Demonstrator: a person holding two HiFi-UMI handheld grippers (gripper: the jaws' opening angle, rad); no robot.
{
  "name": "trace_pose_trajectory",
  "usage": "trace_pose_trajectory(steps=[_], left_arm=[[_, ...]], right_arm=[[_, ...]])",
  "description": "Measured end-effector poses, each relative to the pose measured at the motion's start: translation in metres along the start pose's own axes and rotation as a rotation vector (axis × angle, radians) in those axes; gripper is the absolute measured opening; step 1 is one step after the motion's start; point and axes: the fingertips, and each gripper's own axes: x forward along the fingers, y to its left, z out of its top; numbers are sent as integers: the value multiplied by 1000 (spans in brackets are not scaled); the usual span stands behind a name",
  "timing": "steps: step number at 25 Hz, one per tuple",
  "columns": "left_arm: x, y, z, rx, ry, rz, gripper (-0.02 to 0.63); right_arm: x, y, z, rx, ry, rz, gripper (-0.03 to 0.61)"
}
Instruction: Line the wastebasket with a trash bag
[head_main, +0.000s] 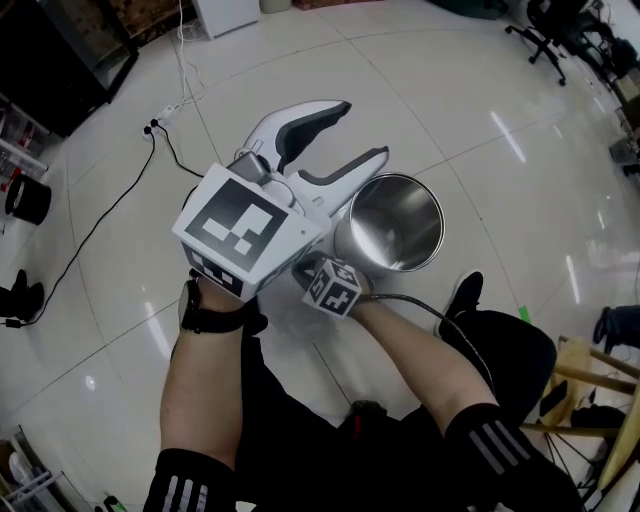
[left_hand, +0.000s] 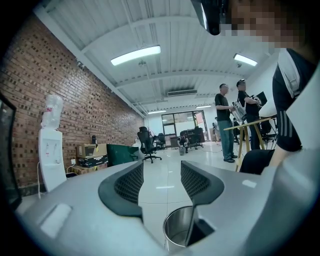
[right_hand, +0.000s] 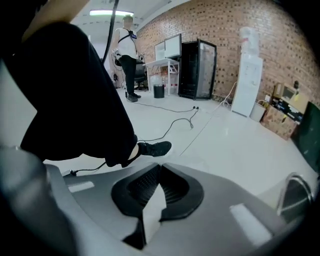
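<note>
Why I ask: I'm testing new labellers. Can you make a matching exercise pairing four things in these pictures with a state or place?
Things:
1 left tongs
2 right tongs
3 wastebasket
4 water dispenser

States or places:
A against the brick wall
B shut
C open, with a clear gap between the tips
D bare metal inside, no liner

Pairs: 1-C, 2-B, 3-D, 4-A

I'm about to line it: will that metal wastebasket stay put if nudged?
The wastebasket looks thin-walled and empty, so probably light. On the glossy floor it would likely slide; a push near its rim might tip it.
</note>
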Motion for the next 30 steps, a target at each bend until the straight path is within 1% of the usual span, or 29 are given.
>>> trace_pose_trajectory(steps=[3,9,13,15,19,23,25,28,30], left_arm=[[0,1,-3,-6,20,7,229],[0,3,-8,7,24,10,229],[0,9,-11,9,34,26,229],[1,11,-13,11,39,31,229],[4,10,-20,26,61,28,230],[11,2,-30,26,100,3,229],[18,-4,-38,25,130,-17,230],[27,-16,-57,19,198,-59,230],[34,-26,-78,1,282,-106,230]], right_arm=[[-40,-10,19,-20,-58,-37,8],[-138,-27,48,-39,-188,-115,8],[-204,-45,50,-106,-216,-201,8],[-235,-57,46,-113,-229,-238,8],[-289,-75,29,-67,-241,-275,8],[-326,-94,-5,-16,-204,-304,8],[-336,-102,-22,0,-178,-303,8],[-337,-107,-49,10,-114,-274,8],[-331,-111,-71,33,-62,-237,8]])
